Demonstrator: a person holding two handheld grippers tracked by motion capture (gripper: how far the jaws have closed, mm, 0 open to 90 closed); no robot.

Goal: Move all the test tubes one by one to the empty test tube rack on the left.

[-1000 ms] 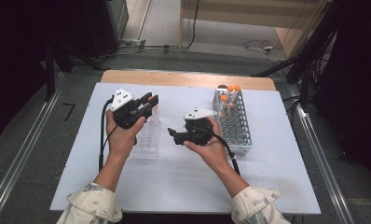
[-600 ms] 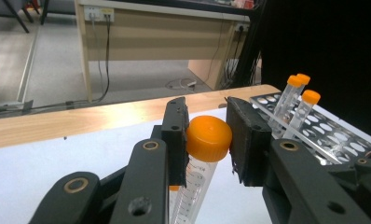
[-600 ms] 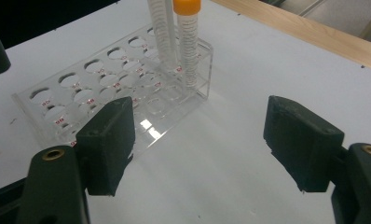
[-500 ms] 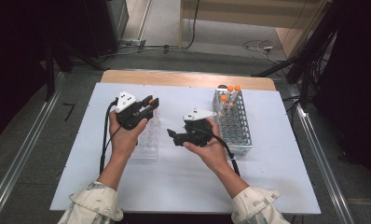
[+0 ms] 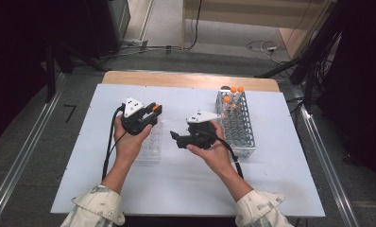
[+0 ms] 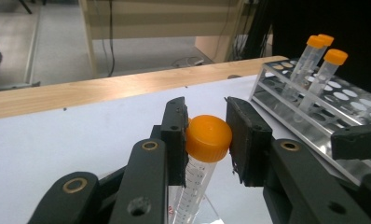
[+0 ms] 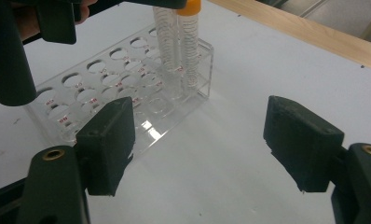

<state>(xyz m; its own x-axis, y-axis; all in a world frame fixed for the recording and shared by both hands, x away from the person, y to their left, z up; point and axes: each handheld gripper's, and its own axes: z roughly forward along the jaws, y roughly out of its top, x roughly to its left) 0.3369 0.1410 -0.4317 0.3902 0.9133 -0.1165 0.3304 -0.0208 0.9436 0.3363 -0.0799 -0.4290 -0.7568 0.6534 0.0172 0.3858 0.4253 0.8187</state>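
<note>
My left gripper (image 6: 205,116) is shut on the orange cap of a clear graduated tube (image 6: 207,137), held upright over the clear plastic rack (image 5: 148,146). In the high view this gripper (image 5: 153,111) hovers above the rack's far end. From the right gripper view, two tubes (image 7: 189,42) stand in the far corner holes of the clear rack (image 7: 104,93), with the left gripper over their tops. My right gripper (image 7: 206,140) is open and holds nothing, its jaws wide apart low above the white mat. It sits (image 5: 176,137) just right of the clear rack.
A metal tube rack (image 5: 240,130) stands at the right and holds three orange-capped tubes (image 5: 233,92) at its far end. The rack (image 6: 314,126) lies close beyond my left jaws. A wooden table edge (image 5: 186,79) runs along the back of the white mat.
My left gripper has come slightly nearer and lower with the tube, over the clear rack's far end. The right gripper has stayed where it was, still open.
</note>
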